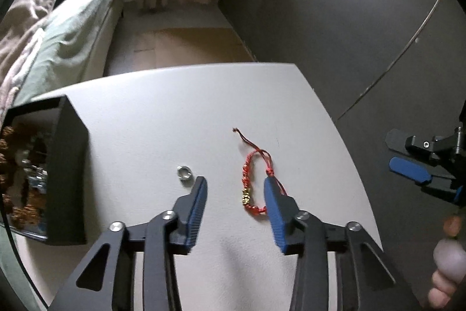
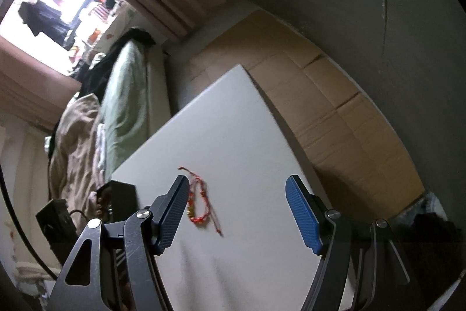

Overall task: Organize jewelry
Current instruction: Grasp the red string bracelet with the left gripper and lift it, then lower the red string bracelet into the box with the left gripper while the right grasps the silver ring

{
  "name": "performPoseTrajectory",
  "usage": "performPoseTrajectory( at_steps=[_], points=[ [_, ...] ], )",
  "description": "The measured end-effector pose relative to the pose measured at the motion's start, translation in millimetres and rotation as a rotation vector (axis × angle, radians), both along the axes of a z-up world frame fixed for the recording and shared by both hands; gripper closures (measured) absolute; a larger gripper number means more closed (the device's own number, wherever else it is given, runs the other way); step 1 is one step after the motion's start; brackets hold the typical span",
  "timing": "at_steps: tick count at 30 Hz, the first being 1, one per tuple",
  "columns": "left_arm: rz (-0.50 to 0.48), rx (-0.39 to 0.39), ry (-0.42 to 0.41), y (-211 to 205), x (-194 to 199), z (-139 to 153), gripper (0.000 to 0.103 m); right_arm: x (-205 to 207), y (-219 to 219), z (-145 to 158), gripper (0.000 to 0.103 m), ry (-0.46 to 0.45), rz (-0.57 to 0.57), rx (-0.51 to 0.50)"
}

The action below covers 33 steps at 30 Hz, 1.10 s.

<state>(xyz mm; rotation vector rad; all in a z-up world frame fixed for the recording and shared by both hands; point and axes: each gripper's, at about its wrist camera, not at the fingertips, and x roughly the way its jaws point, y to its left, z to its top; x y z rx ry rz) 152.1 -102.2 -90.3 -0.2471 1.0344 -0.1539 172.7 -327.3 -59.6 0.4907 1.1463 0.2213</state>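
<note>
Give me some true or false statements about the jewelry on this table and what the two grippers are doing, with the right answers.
1. The red bracelet lies on the white table. True.
2. The left gripper is clamped on the bracelet. False: its jaws are open and hold nothing.
3. A silver ring lies on the table, left of the bracelet. True.
4. The ring sits inside the black box. False: it is on the bare table, apart from the box.
5. The right gripper holds the ring. False: it is open and empty.
</note>
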Motion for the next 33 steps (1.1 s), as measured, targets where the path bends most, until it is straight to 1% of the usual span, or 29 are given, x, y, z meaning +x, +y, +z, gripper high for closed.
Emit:
performPoseTrajectory(
  at_steps=[6,8,9,11,12,13,15,17,23,25,28,30,33],
  points=[
    [-0.032,0.025,0.032,-12.6,5.9,-13.9,0.064,6.4,-8.6,1.6,0.033,0.003,-0.032,-0.026],
    [-0.044,0.022,0.044,-15.6,7.2,-20.7,0.071,8.4,-12.0,3.1,0.033,0.003,-0.044,-0.038],
    [-0.045,0.049,0.031,-18.6,6.2,-21.8,0.072,8.8,-13.5,3.4,0.033,0.003,-0.049,-0.036],
    [-0.051,0.085,0.031,-23.9,5.4,-22.3,0.077,8.6,-15.8,4.5,0.033,0.002,-0.058,-0.031],
    [-0.054,0.088,0.039,-25.3,5.5,-23.3,0.091,8.7,-15.8,4.5,0.033,0.0,-0.058,-0.031],
    [-0.048,0.1,0.039,-25.2,5.6,-23.2,0.097,8.8,-15.2,4.7,0.033,-0.003,-0.057,-0.031],
    [-0.051,0.087,0.043,-21.6,5.2,-23.3,0.097,7.6,-13.1,6.4,0.033,-0.025,-0.071,-0.015],
    [-0.032,0.07,0.042,-14.4,3.7,-20.3,0.097,6.9,-11.7,7.5,0.033,-0.034,-0.068,-0.019],
    [0.0,0.02,-0.013,5.9,-1.3,5.6,0.098,6.3,11.5,7.6,0.033,-0.035,-0.002,-0.034],
    [0.024,0.009,-0.019,14.6,-4.6,12.7,0.098,5.0,21.4,8.9,0.033,-0.045,0.02,-0.031],
    [0.057,-0.033,-0.032,31.0,-8.2,22.5,0.098,2.4,38.1,12.2,0.033,-0.068,0.069,-0.021],
    [0.081,-0.055,-0.049,42.4,-11.2,31.0,0.098,1.7,48.8,12.4,0.035,-0.077,0.1,-0.004],
    [0.108,-0.077,-0.075,55.3,-17.0,42.3,0.098,2.7,66.1,7.3,0.042,-0.07,0.142,-0.004]
  ],
)
